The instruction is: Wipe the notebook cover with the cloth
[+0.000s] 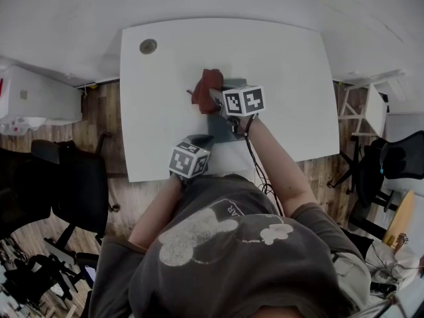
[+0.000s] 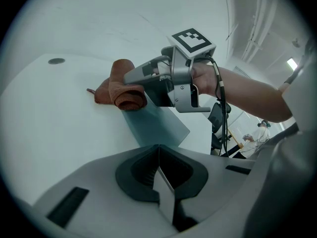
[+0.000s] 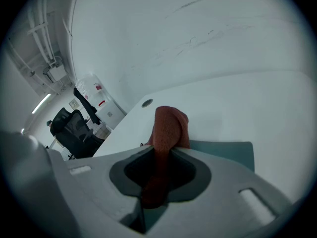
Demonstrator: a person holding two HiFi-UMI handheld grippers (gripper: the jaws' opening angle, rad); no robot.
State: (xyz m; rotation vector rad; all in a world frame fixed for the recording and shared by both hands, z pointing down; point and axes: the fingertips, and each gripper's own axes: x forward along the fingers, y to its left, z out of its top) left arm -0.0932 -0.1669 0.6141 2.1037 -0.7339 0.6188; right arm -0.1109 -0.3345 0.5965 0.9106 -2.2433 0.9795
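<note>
A red-brown cloth (image 1: 209, 85) is pinched in my right gripper (image 1: 215, 97), which is shut on it. The cloth (image 3: 169, 125) hangs bunched out of the jaws and rests at the far left edge of the grey-teal notebook (image 3: 225, 151). That notebook (image 1: 224, 110) lies flat mid-table, mostly hidden under the right gripper in the head view. From the left gripper view I see the cloth (image 2: 122, 89) rolled against the notebook (image 2: 157, 124). My left gripper (image 1: 200, 140) hovers near the table's front edge, short of the notebook, jaws shut with nothing between them.
The white table (image 1: 278, 65) has a round cable hole (image 1: 148, 46) at its far left corner. Black office chairs (image 1: 66, 184) stand left of the table. A white cabinet (image 1: 40, 98) sits beyond them, and another chair (image 1: 397, 158) is on the right.
</note>
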